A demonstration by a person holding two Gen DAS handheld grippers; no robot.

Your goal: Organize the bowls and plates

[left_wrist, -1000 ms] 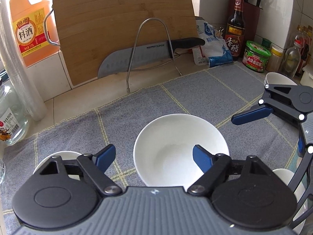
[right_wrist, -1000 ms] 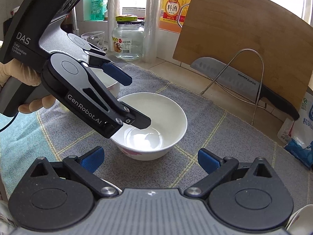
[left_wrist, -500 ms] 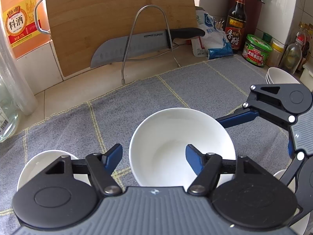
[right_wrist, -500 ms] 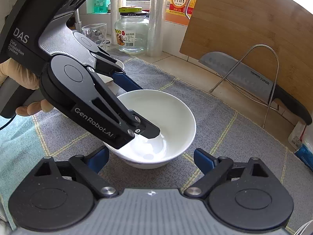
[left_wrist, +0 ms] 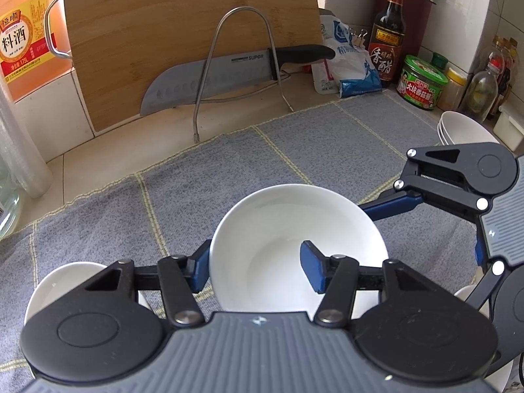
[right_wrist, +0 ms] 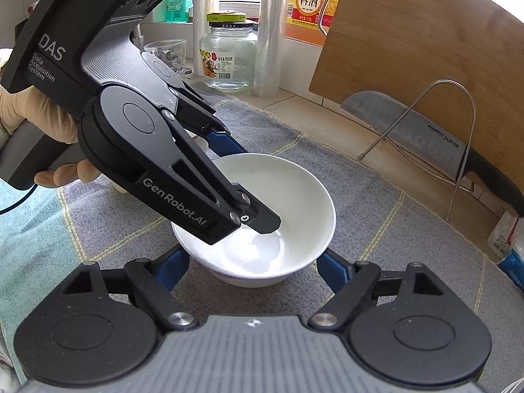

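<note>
A white bowl (left_wrist: 294,239) sits on the grey cloth; it also shows in the right wrist view (right_wrist: 278,203). My left gripper (left_wrist: 253,262) straddles the bowl's near-left rim, one finger outside, one inside; the jaws are partly closed and still open. My right gripper (right_wrist: 252,267) is open, its fingers on either side of the bowl's near wall, low by the cloth. A second white bowl (left_wrist: 52,288) lies at the lower left. A stack of white bowls (left_wrist: 458,129) stands at the far right.
A cutting board (left_wrist: 183,32) and a knife (left_wrist: 229,72) on a wire rack stand at the back. Sauce bottle (left_wrist: 388,32), green jar (left_wrist: 421,82) and salt bag (left_wrist: 347,65) sit back right. Glass jar (right_wrist: 229,55) and wine jug (right_wrist: 311,3) stand back left.
My left gripper has moved forward onto the bowl's rim and narrowed its jaws. My right gripper has moved closer until its fingers flank the bowl.
</note>
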